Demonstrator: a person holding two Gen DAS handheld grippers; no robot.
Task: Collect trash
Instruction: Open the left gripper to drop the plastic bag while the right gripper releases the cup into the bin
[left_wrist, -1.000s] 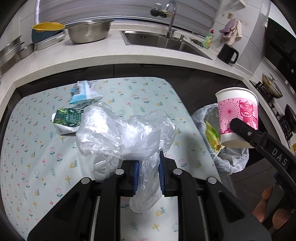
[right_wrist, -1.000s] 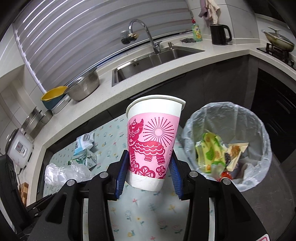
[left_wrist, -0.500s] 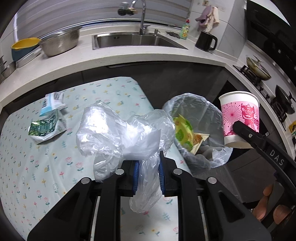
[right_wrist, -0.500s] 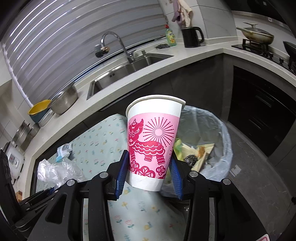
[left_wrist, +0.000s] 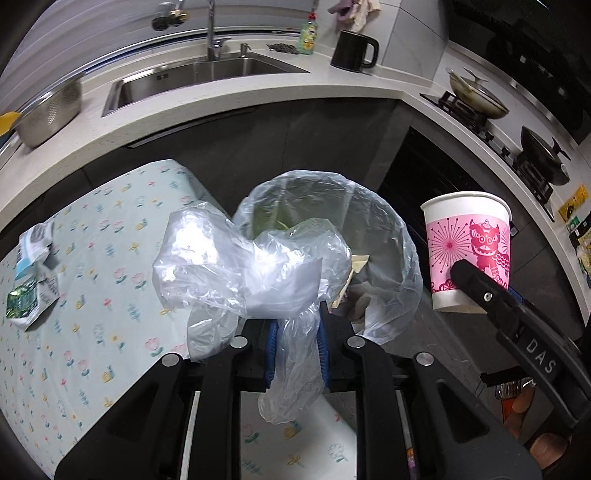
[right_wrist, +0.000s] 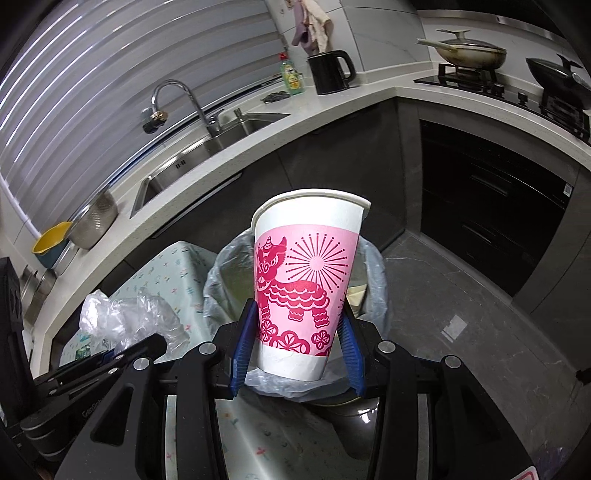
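Crinkled clear plastic bag (left_wrist: 255, 269), matt paper cup (right_wrist: 306, 284), brushed-steel sink (left_wrist: 199, 75)

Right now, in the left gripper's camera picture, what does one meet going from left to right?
Snack wrappers on the flowered tablecloth → crumpled clear plastic bag in the left hand-held gripper → lined trash bin → pink paper cup in the right hand-held gripper.

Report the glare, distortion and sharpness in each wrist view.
Left wrist: glare whitens the crumpled plastic bag; fisheye bends the counter edge; corners vignette black. Right wrist: the paper cup is sharp and evenly lit; bright streaks cross the window blinds.
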